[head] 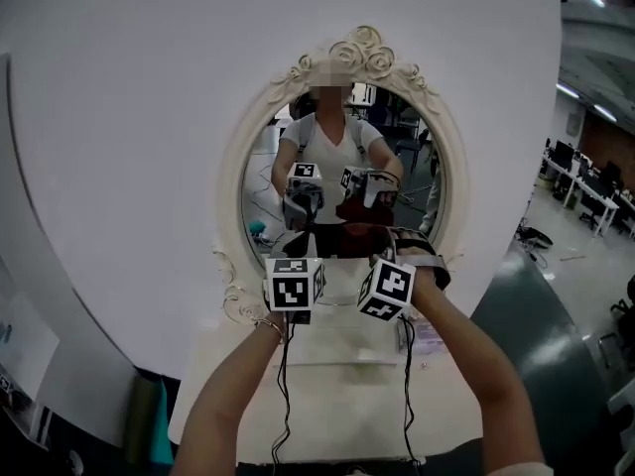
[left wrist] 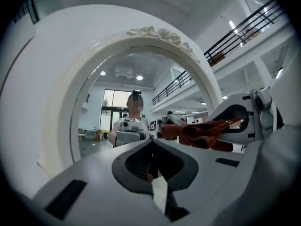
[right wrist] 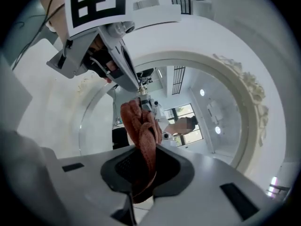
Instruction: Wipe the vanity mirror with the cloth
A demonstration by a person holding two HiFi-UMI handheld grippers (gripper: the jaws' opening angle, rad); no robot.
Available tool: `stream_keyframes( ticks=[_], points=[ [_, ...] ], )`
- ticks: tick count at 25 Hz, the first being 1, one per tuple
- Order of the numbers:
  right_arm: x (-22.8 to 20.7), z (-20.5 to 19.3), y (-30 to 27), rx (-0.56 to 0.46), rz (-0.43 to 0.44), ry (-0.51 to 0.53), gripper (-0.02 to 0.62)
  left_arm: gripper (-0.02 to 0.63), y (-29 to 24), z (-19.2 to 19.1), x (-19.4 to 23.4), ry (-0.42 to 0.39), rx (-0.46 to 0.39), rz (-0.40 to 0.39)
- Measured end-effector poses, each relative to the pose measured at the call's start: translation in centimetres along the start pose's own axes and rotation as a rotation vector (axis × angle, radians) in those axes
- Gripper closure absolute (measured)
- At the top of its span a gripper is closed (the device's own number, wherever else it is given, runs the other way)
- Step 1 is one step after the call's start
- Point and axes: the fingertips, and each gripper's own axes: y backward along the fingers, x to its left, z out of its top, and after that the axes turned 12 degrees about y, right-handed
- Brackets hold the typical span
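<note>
Cloth clamped between right gripper's jaws (vanity mirror ahead).

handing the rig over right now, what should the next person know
Left gripper: shut, nothing in it, held in front of the mirror, low.
Right gripper: shut on the cloth, close to the lower glass; whether it touches can't be told.
Done: cloth is in grip and at the mirror. How much is wiped doesn't show.
Left: wipe across the glass.
</note>
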Motion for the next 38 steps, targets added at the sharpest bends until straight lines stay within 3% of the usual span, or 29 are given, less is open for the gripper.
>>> stream_keyframes(
  ticks=[5,11,18,21,25,32,38],
  points=[
    [-7.3,-2.0,2.2,0.025,-0.121,-0.017,0.537,0.595,-0.9,5.7,-4.2,-0.093,-0.045,-0.051],
    [-14.5,-3.2,4.4,0.073,-0.276,0.043,0.537,0.595,-0.9,11.7,-7.6,-0.085,-0.104,-0.088],
    [-19.9,-3.7,5.3,0.113,-0.412,0.128,0.538,0.595,-0.9,15.8,-10.0,-0.116,-0.142,-0.103],
    [-20.9,-4.1,5.2,0.139,-0.450,0.174,0.537,0.595,-1.0,16.3,-10.7,-0.131,-0.149,-0.103],
    [-21.0,-4.9,4.2,0.184,-0.467,0.235,0.537,0.595,-1.5,15.5,-11.0,-0.095,-0.138,-0.120],
    [-18.8,-6.5,3.3,0.202,-0.446,0.224,0.537,0.595,-1.9,12.9,-11.0,-0.112,-0.108,-0.129],
    [-16.5,-7.3,3.0,0.215,-0.410,0.205,0.537,0.595,-2.4,10.7,-10.4,-0.082,-0.080,-0.126]
  ],
)
